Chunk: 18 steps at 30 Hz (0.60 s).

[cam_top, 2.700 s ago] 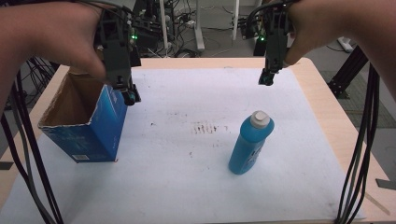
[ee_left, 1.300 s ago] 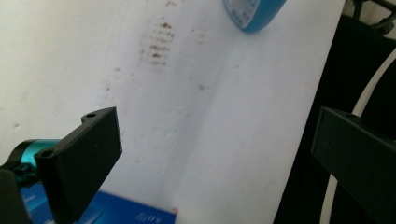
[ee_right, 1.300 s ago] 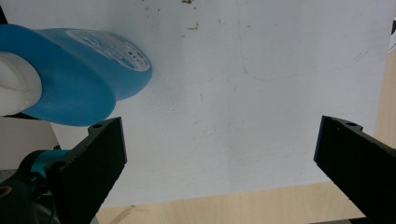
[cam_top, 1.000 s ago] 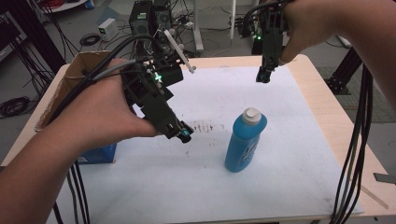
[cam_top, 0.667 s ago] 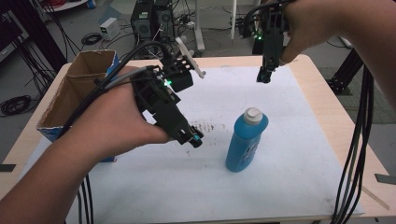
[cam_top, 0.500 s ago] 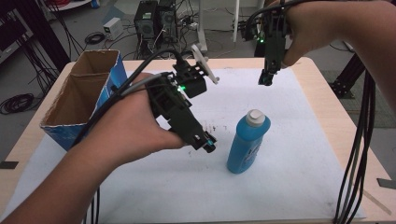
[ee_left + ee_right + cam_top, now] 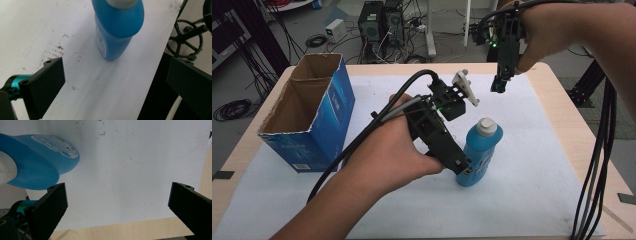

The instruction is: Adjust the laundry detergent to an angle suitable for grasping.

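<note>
A blue plastic bottle (image 7: pixel 480 150) with a white cap stands upright on the white sheet right of centre. A hand holds my left gripper (image 7: pixel 464 169) low beside the bottle's left side. In the left gripper view the bottle (image 7: pixel 117 27) stands just ahead of that gripper (image 7: pixel 117 87), whose jaws are wide open with nothing between them. My right gripper (image 7: pixel 499 86) hangs above the far part of the sheet, behind the bottle. In the right gripper view it (image 7: pixel 117 207) is open and empty, and the bottle (image 7: pixel 42 157) lies at the upper left.
An open blue cardboard box (image 7: pixel 319 120) stands at the left of the table. The white sheet (image 7: pixel 537 165) covers most of the wooden tabletop (image 7: pixel 579 135). Cables trail from both grippers, and electronics and stands sit on the floor beyond the far edge.
My left gripper has swung from above the box rightward and down to the bottle's side. The right gripper has stayed in place above the far edge.
</note>
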{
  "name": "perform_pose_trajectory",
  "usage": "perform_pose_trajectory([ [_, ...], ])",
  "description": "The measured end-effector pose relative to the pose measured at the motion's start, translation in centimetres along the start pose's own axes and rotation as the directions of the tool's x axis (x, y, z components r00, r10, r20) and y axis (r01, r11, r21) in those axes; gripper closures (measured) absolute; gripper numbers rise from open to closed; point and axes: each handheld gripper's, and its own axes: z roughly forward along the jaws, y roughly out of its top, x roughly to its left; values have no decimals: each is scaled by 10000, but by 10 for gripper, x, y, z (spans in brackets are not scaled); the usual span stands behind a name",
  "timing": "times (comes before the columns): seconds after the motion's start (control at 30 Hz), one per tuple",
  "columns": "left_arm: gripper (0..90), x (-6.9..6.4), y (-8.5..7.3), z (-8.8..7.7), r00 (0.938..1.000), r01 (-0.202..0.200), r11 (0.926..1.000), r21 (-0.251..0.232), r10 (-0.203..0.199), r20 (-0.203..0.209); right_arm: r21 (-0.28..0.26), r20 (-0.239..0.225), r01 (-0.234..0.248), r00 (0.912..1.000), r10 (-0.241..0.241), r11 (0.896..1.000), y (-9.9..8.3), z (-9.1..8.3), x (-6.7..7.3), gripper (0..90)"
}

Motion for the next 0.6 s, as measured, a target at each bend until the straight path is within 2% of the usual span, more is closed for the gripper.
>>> perform_pose_trajectory([
  [0.03,17,-2,1,2,10000,72,9999,-131,-73,-35,7,17,9,10000,-9,10000,0,0,0,14],
  [0.4,17,-14,10,22,9992,22,9997,-234,-31,-387,-58,5,92,10000,-92,9999,2,1,-1,14],
  [0.5,17,-18,13,27,9989,182,9982,-574,-206,-415,-23,-30,107,9999,-107,9999,3,3,0,14],
  [0.6,17,-19,16,31,9979,180,9973,-711,-223,-601,-20,-26,112,9999,-112,9999,4,3,0,14],
])
